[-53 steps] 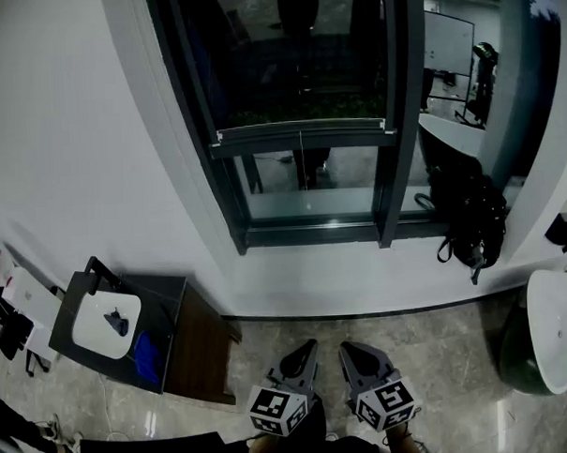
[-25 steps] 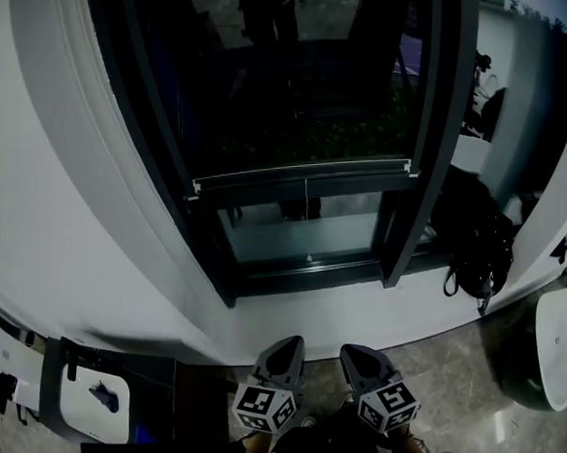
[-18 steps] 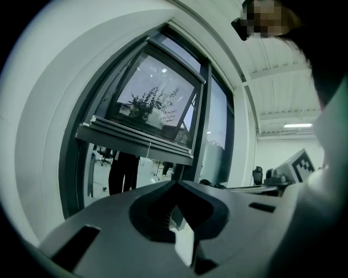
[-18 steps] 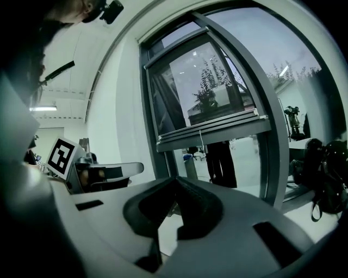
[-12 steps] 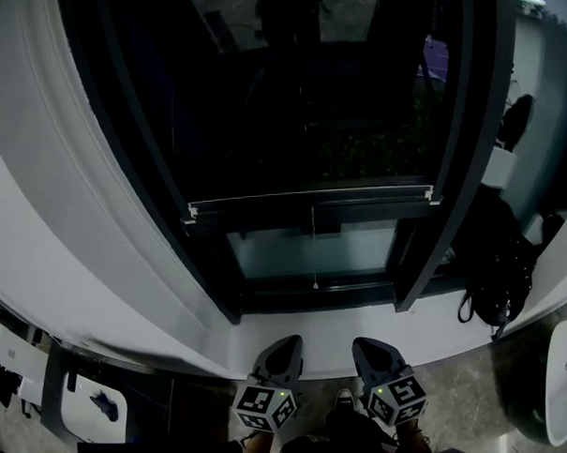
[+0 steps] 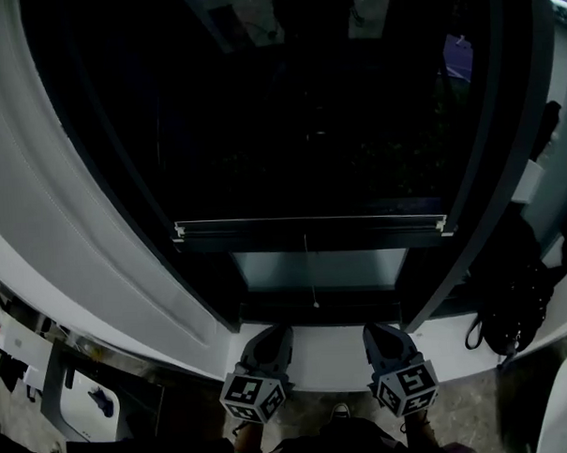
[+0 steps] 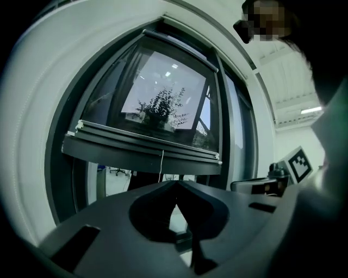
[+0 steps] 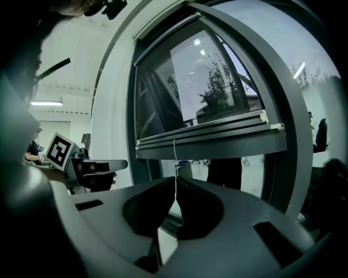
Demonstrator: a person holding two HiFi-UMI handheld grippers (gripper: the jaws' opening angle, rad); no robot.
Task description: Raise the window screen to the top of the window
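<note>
The window screen (image 6: pixel 298 126) is a dark sheet that covers the upper window. Its bottom bar (image 6: pixel 310 229) runs level, with a strip of bare glass (image 6: pixel 318 269) under it. A thin white pull cord (image 6: pixel 311 271) hangs from the middle of the bar. Both grippers sit low over the white sill (image 6: pixel 317 355), below the bar and apart from it. The left gripper (image 6: pixel 274 332) and the right gripper (image 6: pixel 377 329) are both shut and hold nothing. The bar (image 7: pixel 144 153) and cord (image 7: pixel 161 163) show above the left gripper (image 7: pixel 175 183). In the right gripper view the cord (image 8: pixel 174 157) hangs in line with the right gripper (image 8: pixel 175 180).
A black backpack (image 6: pixel 514 316) rests at the right end of the sill. A small dark table with a white tray (image 6: pixel 90 405) stands at the lower left. Dark window frame posts (image 6: pixel 491 146) flank the screen, and a white wall (image 6: pixel 48 212) curves off to the left.
The view has closed in on the window. Both grippers have moved forward from over the floor to over the sill and spread slightly apart. The screen bar keeps its height on the window.
</note>
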